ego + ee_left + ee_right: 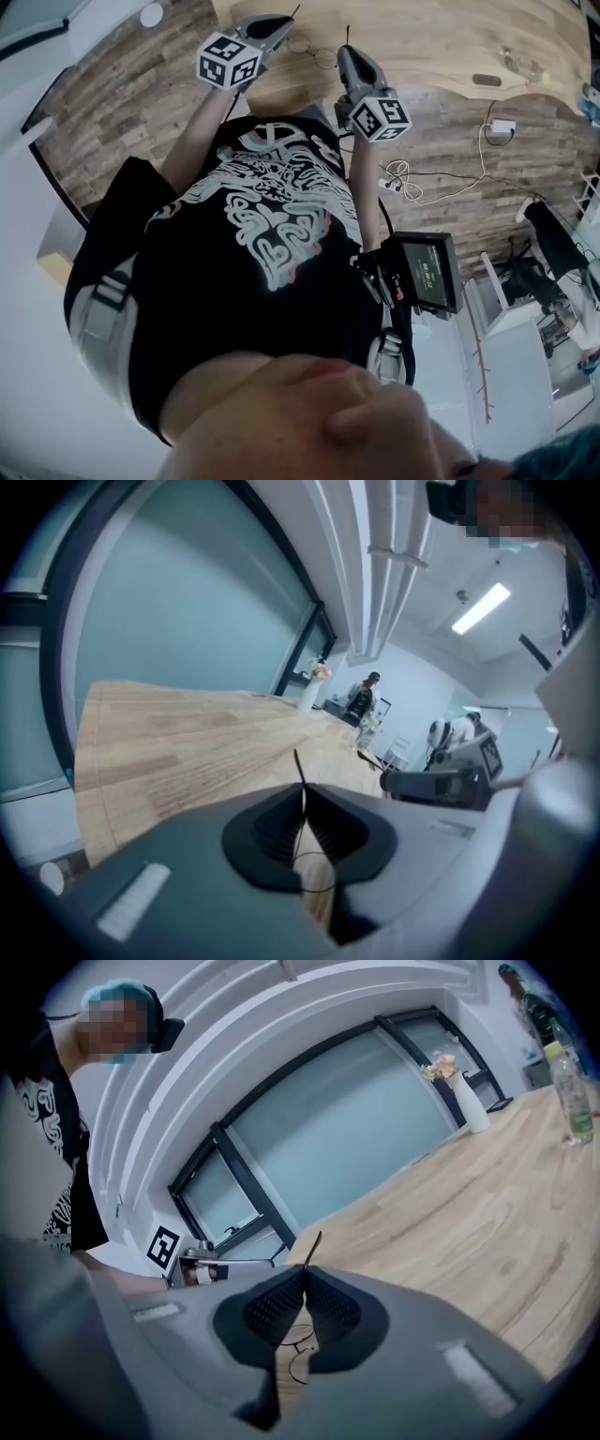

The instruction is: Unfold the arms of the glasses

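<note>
Wood table; glasses arms pinched, lenses seemingly half-hidden.

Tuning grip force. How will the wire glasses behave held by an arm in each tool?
Likely light and springy: the glasses are thin wire, so arms should flex rather than resist. Probably slippery too: the left tool and right tool each pinch only a thin arm tip, which may pivot or twist.

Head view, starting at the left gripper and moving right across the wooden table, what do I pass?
left gripper → glasses → right gripper → small dark object → clear bottle
</note>
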